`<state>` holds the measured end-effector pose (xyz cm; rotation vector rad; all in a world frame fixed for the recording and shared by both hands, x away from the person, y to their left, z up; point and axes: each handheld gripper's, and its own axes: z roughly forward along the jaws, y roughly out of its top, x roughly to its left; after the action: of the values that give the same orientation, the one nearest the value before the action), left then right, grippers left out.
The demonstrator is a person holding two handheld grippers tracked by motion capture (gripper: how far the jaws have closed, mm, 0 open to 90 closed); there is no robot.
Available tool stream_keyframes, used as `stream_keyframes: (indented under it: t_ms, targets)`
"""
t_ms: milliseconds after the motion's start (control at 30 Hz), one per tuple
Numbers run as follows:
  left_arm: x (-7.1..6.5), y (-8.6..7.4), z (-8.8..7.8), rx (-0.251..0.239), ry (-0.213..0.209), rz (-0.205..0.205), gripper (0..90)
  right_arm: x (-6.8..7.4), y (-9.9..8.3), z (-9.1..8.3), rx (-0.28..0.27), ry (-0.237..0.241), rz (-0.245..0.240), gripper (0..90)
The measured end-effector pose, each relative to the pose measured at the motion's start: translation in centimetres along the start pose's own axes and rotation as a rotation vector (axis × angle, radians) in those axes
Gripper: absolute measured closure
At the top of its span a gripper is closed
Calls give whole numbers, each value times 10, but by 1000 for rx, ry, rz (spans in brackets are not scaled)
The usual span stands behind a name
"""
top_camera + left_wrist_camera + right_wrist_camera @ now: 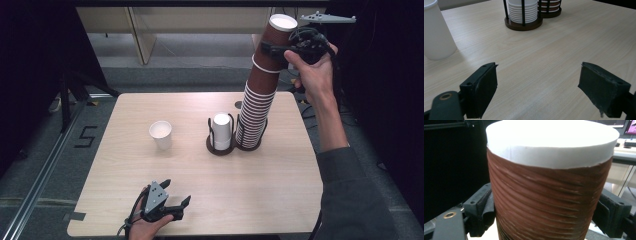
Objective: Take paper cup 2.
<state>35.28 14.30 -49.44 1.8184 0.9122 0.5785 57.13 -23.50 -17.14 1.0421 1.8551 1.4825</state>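
Note:
A tall leaning stack of brown ribbed paper cups (257, 105) stands in a black holder at the table's far right. My right gripper (272, 50) is shut on the top brown cup (276, 35), held high with its bottom still nested over the stack. In the right gripper view the brown cup (549, 195) sits between both black jaws, pads against its sides, white inside showing. My left gripper (176, 192) rests near the table's front edge, open with nothing between its fingers (481, 92).
A single white cup (161, 134) stands left of centre on the wooden table (200, 200). A short stack of white cups (222, 131) sits in a second black holder beside the brown stack. The white cup (436, 32) stands far left in the left gripper view.

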Motion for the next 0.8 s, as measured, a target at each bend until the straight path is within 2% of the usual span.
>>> stream_keyframes:
  t_ms: [300,500,633,800]
  targets:
    - [0,0,0,7,-4,0,147,1,18,-17,-45,5,4,169]
    - [0,0,1,10,-3,-1,147,-6,25,-36,-71,-14,-1,169]
    - [0,0,0,14,-1,2,147,-14,21,-50,-71,-31,2,169]
    - [0,0,1,16,1,3,147,-25,4,-67,-60,-50,3,168]
